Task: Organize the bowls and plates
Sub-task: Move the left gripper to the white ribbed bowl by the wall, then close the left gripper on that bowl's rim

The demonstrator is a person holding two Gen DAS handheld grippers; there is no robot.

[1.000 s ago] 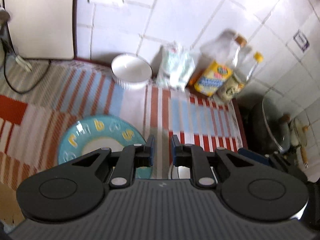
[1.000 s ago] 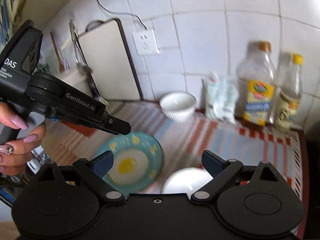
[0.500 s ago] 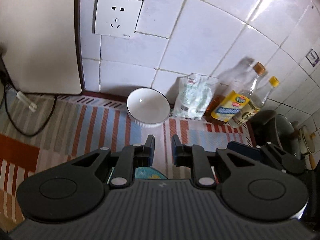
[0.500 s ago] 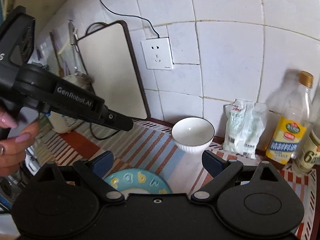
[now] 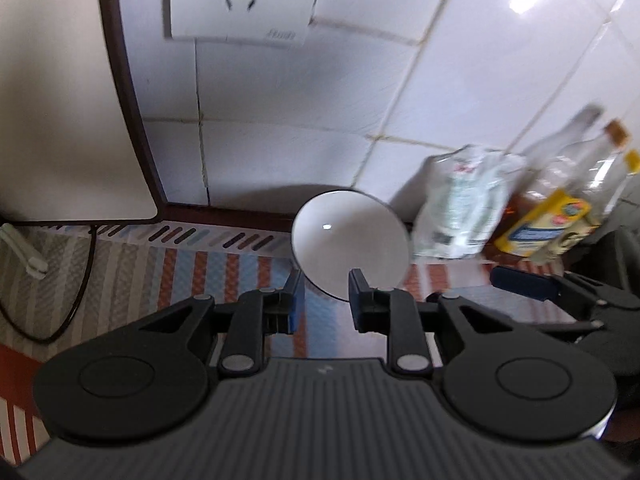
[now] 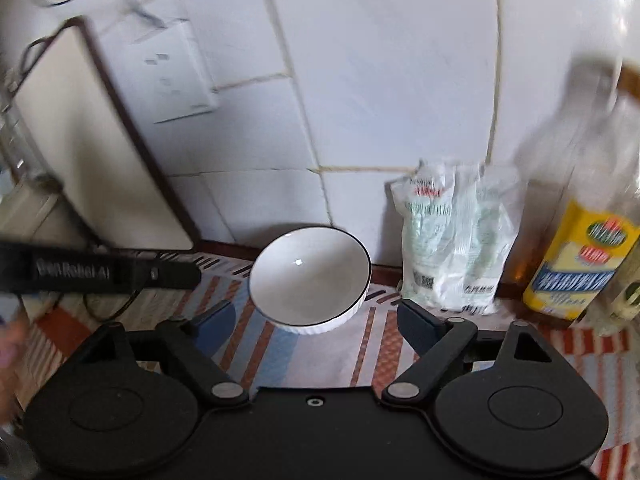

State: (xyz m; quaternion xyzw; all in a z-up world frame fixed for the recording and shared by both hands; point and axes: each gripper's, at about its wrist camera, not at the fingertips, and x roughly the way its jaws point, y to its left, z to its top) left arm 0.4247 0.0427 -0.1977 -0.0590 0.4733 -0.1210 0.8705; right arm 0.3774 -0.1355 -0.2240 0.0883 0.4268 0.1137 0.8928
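bowl: white bowl (image 6: 308, 276) with a thin dark rim and ribbed outer wall, upright on the striped mat (image 6: 264, 344), close to the tiled wall (image 6: 380, 80); inside looks empty
left gripper: left gripper (image 5: 322, 296) points down at the near rim of the bowl (image 5: 350, 246); jaws a narrow gap apart and opening, nothing between them; fingertips overlap the bowl's near edge in the left wrist view, contact cannot be told
right gripper: right gripper (image 6: 316, 316) sits in front of the bowl, jaws wide apart and closing; the bowl lies just beyond the fingertips, near edge roughly in line with the gap, pads not on it
left tool in right view: its black body comes in from the left edge, tip just left of the bowl, apart from it
bag: clear printed bag (image 6: 456, 240) leans on the wall just right of the bowl
bottles: oil bottle (image 6: 580, 240) with yellow label right of the bag, a second bottle (image 5: 624, 168) beside it, blurred
board: pale board (image 5: 60, 100) with dark edge leans on the wall, left
socket: wall socket (image 5: 240, 0) above and left of the bowl
cable: dark cable (image 5: 76, 300) loops over the mat below the board
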